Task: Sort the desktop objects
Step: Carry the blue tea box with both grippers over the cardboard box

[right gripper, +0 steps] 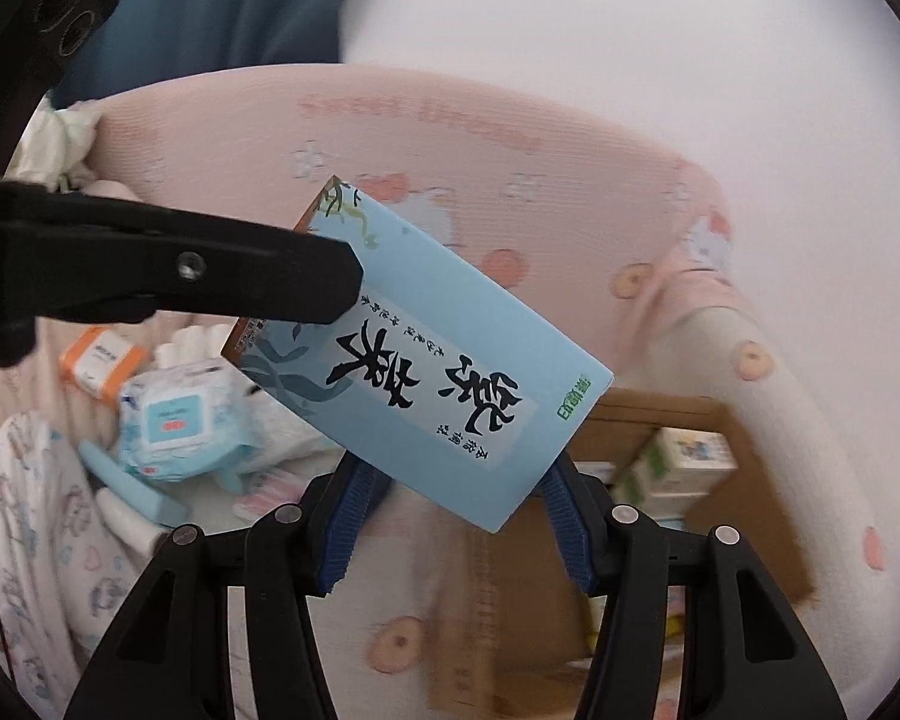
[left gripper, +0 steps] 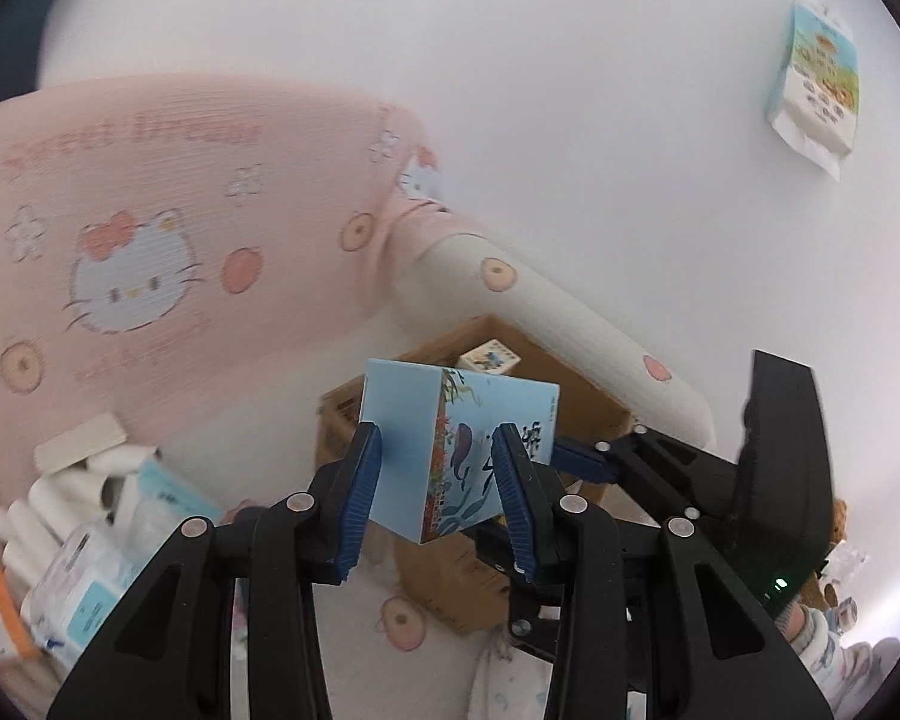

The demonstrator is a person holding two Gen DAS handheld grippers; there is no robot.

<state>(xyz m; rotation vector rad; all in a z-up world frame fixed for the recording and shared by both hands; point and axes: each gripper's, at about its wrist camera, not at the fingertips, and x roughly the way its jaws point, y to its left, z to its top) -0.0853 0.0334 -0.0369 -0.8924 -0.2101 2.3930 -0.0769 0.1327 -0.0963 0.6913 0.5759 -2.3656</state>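
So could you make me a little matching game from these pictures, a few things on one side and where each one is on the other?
Things:
1. light blue box with black calligraphy
2. brown cardboard box
3. pack of wet wipes
4. snack packet with a blue and white print

Places:
A. lying alone, far off on the white surface
B. gripped in the air by both grippers
C. in the clutter down at the left
D. open, below the held box, with small cartons inside

Pairs: 1-B, 2-D, 3-C, 4-A
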